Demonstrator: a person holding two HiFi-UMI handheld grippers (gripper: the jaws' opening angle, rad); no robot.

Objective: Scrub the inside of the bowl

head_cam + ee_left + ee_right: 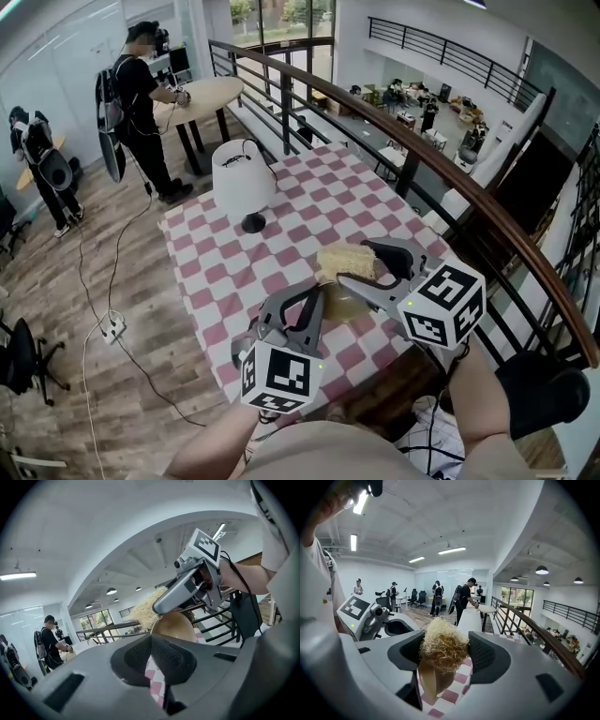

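A tan bowl (339,302) sits on the pink-checked tablecloth (309,206) near the front edge. Over its far rim is a straw-coloured scrubber (343,260), and my right gripper (352,265) is shut on it. In the right gripper view the scrubber (443,645) fills the gap between the pads, with the bowl (433,680) just under it. My left gripper (306,302) is shut, its tips beside the bowl's left side, and I see nothing between its pads. From the left gripper view the bowl (174,625) rises just beyond the closed jaws, under the right gripper (174,597).
A white table lamp (242,178) stands at the middle of the table. A dark railing with a wooden handrail (422,155) runs along the table's right side. Two people stand far back at the left by a round table (202,94). Cables cross the wooden floor (112,319).
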